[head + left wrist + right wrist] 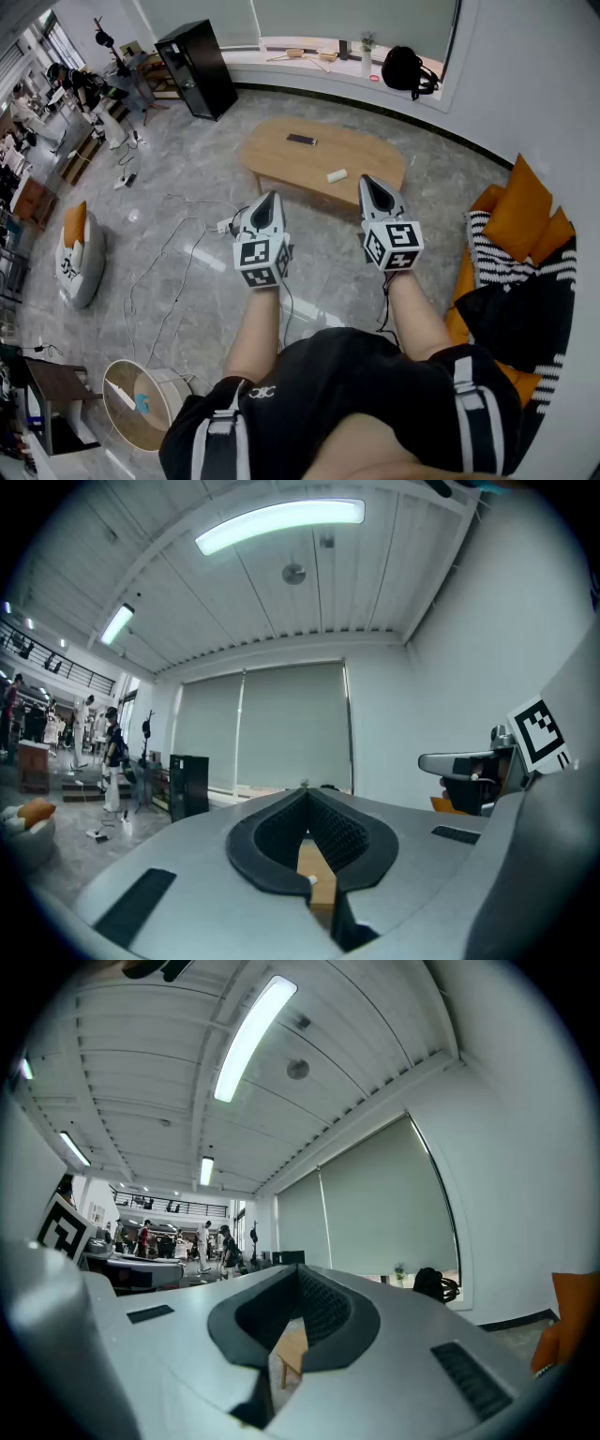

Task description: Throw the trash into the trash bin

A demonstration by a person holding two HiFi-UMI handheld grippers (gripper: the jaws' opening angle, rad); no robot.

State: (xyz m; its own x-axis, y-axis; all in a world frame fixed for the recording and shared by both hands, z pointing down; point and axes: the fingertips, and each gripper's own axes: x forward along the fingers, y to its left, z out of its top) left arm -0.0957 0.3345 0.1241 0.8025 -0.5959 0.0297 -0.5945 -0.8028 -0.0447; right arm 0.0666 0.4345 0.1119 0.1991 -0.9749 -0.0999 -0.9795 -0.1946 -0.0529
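A small white piece of trash (337, 175) lies on the low wooden table (361, 155) ahead of me, beside a dark flat device (301, 140). A round tan trash bin (141, 427) stands on the floor at the lower left, with something blue and white inside. My left gripper (270, 195) and right gripper (373, 180) are held level side by side, short of the table. Both are shut with nothing between the jaws. In the left gripper view the left gripper (306, 794) shows a strip of table (319, 878) below its tips. The right gripper (298, 1271) looks the same.
A black cabinet (197, 67) stands at the back left, and a black bag (409, 70) rests on the window ledge. A sofa with orange cushions (520, 220) runs along the right. Cables (178, 253) trail over the floor, near a white floor seat (77, 255). People (56, 103) stand far left.
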